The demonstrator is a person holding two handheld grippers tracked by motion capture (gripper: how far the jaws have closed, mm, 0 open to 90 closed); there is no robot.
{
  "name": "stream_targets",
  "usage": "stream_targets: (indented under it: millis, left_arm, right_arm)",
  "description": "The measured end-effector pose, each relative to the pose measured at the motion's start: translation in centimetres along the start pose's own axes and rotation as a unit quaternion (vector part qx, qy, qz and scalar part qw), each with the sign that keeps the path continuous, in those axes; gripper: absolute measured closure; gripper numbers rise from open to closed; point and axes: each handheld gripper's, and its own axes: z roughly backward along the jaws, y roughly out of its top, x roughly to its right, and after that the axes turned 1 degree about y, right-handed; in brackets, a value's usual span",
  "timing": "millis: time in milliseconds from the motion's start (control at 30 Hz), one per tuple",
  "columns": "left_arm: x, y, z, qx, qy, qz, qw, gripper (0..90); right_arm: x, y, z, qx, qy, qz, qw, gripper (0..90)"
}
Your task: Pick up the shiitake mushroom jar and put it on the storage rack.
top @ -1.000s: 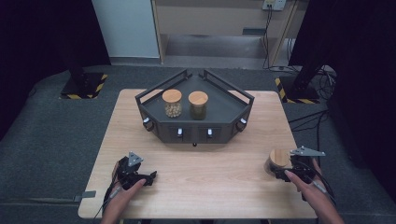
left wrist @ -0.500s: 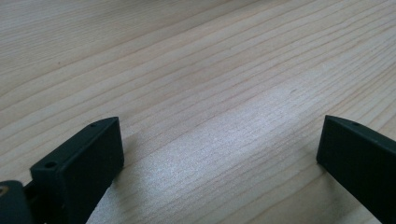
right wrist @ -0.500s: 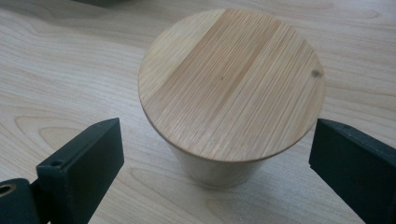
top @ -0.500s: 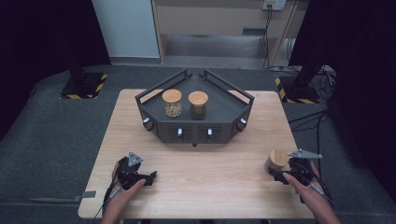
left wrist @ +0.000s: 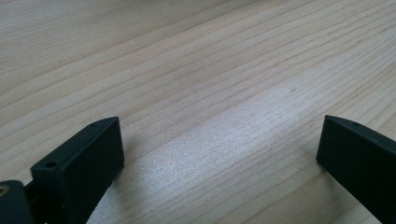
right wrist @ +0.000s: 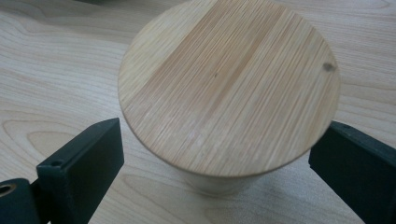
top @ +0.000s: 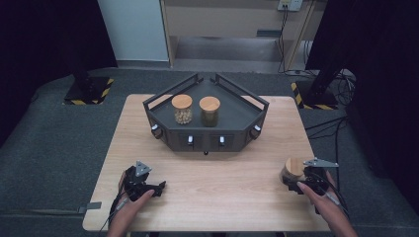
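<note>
A jar with a round bamboo lid [top: 292, 167] [right wrist: 229, 84] stands on the wooden table [top: 222, 182] near its right front edge. My right gripper [top: 293, 177] [right wrist: 219, 149] reaches it from the right and is open, one jaw on each side of the lid. A gap shows at the left jaw. The right jaw sits close to the lid's rim, and I cannot tell if it touches. My left gripper [top: 159, 188] [left wrist: 219, 149] rests low over bare wood at the left front, open, with nothing between its jaws.
A dark angular tray [top: 247, 129] with knobs on its front wall stands at the table's middle back. It holds two lidded jars [top: 182, 108] [top: 209, 110] side by side. Bare wood lies between the two hands.
My right gripper has edged slightly toward the jar. The left hand and the jars in the tray have not moved.
</note>
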Motion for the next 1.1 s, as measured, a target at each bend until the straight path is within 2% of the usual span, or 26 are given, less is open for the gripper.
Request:
stream_targets:
  millis: [167, 733, 1100]
  left_arm:
    - [0.0, 0.0, 0.0, 0.0, 0.0, 0.0, 1.0, 0.0]
    - [0.0, 0.0, 0.0, 0.0, 0.0, 0.0, 1.0, 0.0]
    - [0.0, 0.0, 0.0, 0.0, 0.0, 0.0, 1.0, 0.0]
  right_arm:
    - [-0.1, 0.4, -0.4, -0.004, -0.003, 0.011, 0.9999, 3.8]
    - [-0.3, 1.4, -1.5, -0.017, 0.001, 0.012, 0.9998, 5.8]
    - [-0.7, 1.2, -1.5, -0.012, -0.008, 0.018, 0.9997, 14.4]
